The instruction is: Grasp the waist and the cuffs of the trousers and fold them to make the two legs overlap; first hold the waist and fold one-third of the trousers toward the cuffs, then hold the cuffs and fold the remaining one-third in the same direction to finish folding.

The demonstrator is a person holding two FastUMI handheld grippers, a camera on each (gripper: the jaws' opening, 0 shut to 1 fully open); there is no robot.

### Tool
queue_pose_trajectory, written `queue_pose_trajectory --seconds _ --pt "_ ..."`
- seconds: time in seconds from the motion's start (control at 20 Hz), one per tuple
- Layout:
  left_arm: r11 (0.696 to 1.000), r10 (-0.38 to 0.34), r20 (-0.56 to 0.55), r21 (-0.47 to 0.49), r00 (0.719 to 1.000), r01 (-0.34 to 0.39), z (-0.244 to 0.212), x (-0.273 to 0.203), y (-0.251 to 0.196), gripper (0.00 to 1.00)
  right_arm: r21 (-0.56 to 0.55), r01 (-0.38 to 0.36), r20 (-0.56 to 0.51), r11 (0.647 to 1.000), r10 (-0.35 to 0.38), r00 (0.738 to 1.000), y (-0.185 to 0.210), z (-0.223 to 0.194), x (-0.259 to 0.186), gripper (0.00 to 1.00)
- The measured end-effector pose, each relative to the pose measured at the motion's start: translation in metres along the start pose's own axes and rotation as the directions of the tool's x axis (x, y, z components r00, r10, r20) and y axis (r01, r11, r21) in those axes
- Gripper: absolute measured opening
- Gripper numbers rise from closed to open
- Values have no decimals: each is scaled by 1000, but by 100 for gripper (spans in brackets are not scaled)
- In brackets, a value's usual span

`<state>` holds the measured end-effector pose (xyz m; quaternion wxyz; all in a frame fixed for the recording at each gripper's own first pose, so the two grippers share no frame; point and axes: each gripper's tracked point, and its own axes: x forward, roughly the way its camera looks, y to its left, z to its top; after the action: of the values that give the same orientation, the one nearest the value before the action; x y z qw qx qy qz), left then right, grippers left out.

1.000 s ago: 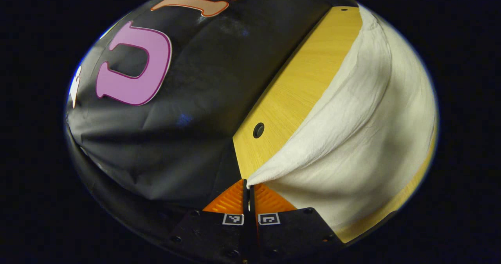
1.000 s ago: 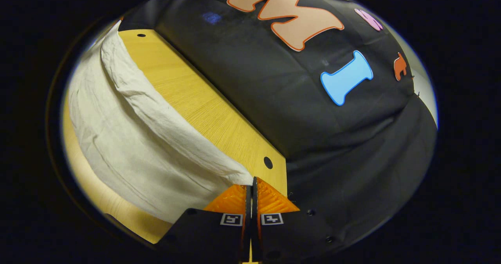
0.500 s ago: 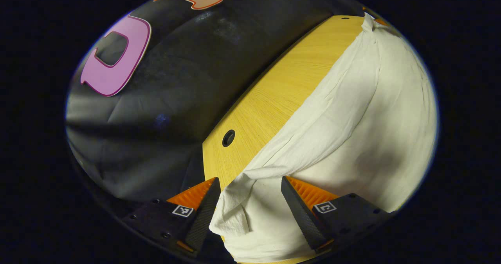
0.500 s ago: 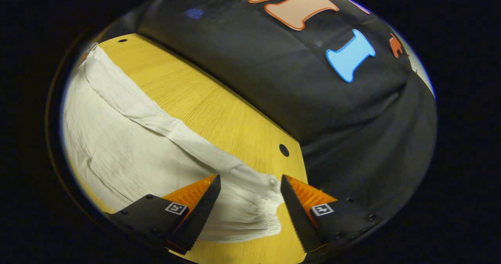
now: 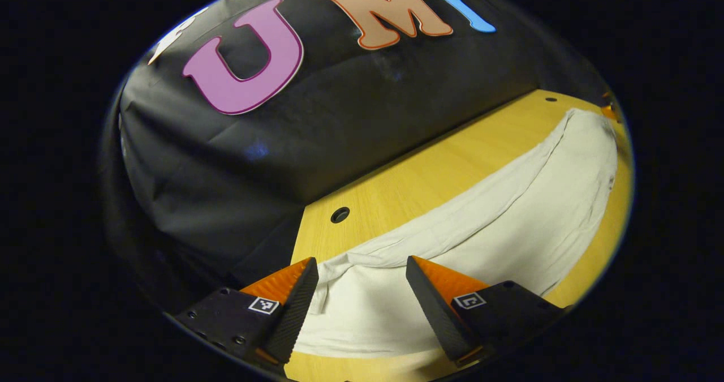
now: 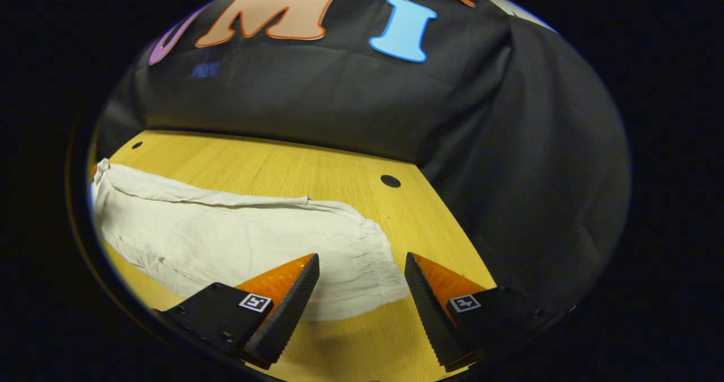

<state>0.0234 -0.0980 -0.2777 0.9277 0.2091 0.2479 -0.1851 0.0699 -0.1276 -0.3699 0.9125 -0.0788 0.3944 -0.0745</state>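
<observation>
The cream trousers (image 5: 498,223) lie flat on the yellow wooden table (image 5: 430,178), one leg laid over the other in a long strip. In the left gripper view one end of the strip lies just beyond and between my left gripper (image 5: 362,269), which is open and holds nothing. In the right gripper view the trousers (image 6: 237,240) stretch away to the left; their gathered end (image 6: 373,269) lies between the fingers of my right gripper (image 6: 362,263), open and above the cloth. I cannot tell which end is the waist.
The table has small round holes near its corners (image 5: 340,215) (image 6: 390,181). The black booth wall (image 6: 350,99) rises right behind the table's far edge. Bare wood runs between the trousers and that wall (image 6: 271,167).
Both grippers were shut on the trousers' upper edge a second ago, then opened and let it drop. Since then both have risen and tilted back, and the cloth has settled flat.
</observation>
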Motion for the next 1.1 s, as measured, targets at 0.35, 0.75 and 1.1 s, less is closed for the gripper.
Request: queue_pose_trajectory --seconds 0.35,0.75,1.1 --pt "973 -29 62 -226 998 43 29 -23 -26 96 273 -16 -98 962 45 994 -15 -38 10 100" --pt "970 -6 35 -241 999 14 31 -45 -39 96 564 57 -227 824 88 970 -6 -65 35 97" --pt "972 8 16 -236 1000 -4 30 -56 -50 96 607 23 -252 794 165 954 -6 -70 43 54"
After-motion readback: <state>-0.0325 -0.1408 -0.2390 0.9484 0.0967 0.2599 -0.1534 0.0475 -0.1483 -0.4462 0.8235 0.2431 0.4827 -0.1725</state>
